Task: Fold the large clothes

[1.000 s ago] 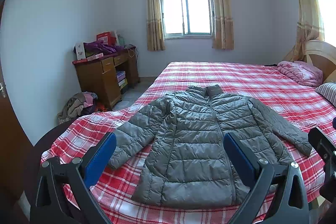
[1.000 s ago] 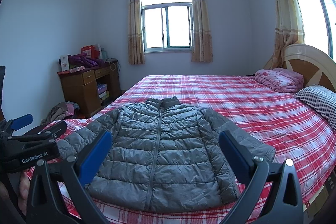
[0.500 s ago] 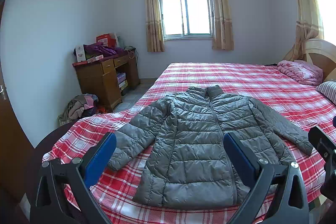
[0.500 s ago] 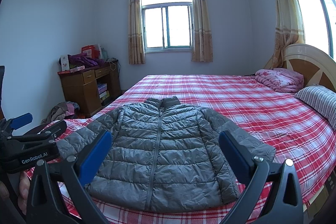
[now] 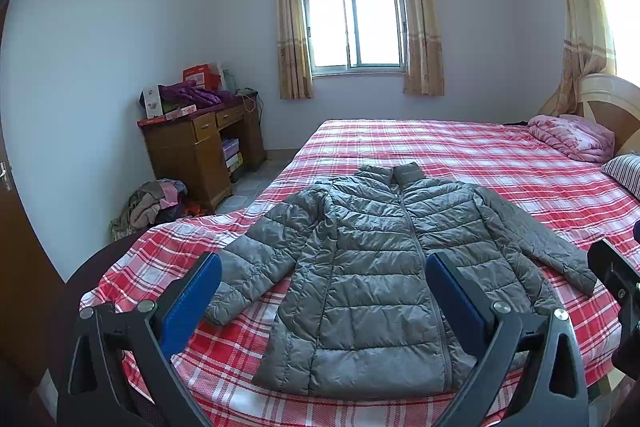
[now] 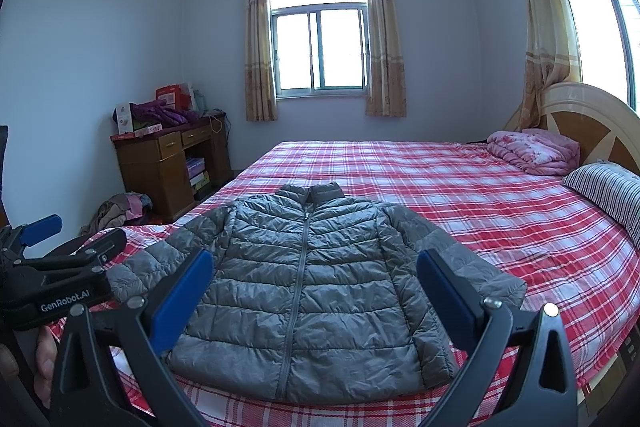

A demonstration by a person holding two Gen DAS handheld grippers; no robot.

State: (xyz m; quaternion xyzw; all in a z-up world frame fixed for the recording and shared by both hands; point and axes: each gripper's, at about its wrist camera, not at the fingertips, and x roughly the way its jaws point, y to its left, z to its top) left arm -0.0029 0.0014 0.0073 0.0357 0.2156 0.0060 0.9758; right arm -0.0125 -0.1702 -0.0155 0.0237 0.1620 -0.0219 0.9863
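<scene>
We see the grey puffer jacket [image 6: 304,287] flat (sleeves out) at the bed's [image 6: 460,187] near edge, unfolded; left gripper [image 5: 324,291] and right gripper [image 6: 314,283] gape, holding nothing; all folds remain.

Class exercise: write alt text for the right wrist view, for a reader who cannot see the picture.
A grey puffer jacket lies flat, zipped and face up with sleeves spread on a bed with a red plaid sheet. The right gripper frames it in the foreground, blue-padded jaws wide open and empty, and the left gripper shows at the left edge. Behind are a curtained window and a cluttered wooden desk.
</scene>
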